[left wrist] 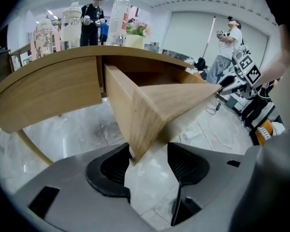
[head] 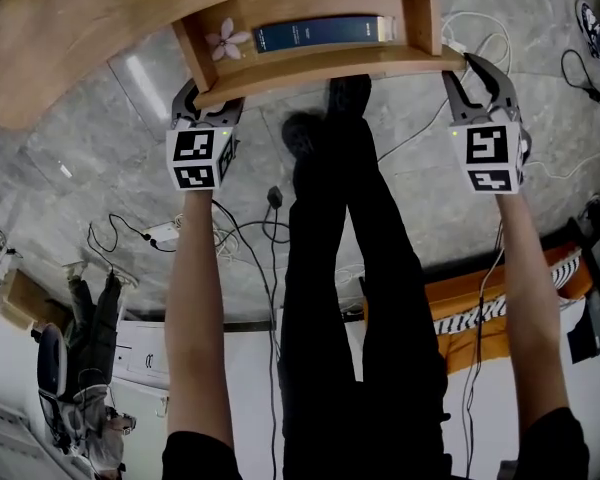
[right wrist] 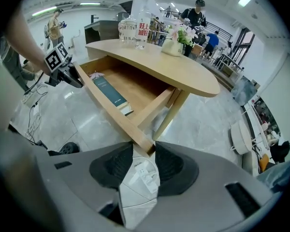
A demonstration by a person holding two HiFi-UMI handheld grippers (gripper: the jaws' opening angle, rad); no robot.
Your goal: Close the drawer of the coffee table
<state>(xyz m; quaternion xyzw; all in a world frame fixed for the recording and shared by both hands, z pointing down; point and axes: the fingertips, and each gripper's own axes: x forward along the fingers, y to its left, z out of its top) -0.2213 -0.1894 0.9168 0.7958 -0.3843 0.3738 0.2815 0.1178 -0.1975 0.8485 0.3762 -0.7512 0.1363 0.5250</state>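
— What sort of room is it?
— A bright hall with a grey marble floor [head: 100,168], cables [head: 460,28] trailing over it, and people standing in the background. A curved wooden worktop [head: 80,18] fills the top of the head view.
— And the drawer?
— The drawer [head: 320,66] stands well out from under the worktop, at the top centre of the head view. Inside lie a dark blue book [head: 320,33] and, at its left end, a pale pink flower [head: 226,41].
— Where is the person?
— Two bare forearms reach up the frame, one to each end of the drawer's front board.
— The left tongs?
— The left tongs [left wrist: 147,158] stand apart around the board's left corner. The corner sits against the pad [left wrist: 111,168] at the frame's left, and floor shows between the wood and the other pad.
— The right tongs?
— The right tongs [right wrist: 144,158] straddle the opposite corner. The wood fills the gap between the pads, so they seem clamped on it, though the wide lens makes the contact hard to judge. A white power strip [right wrist: 142,170] lies on the floor below them.
— Anything on the worktop?
— Clear bottles [right wrist: 135,30] and a flower pot [right wrist: 176,42], near the top of the right gripper view.
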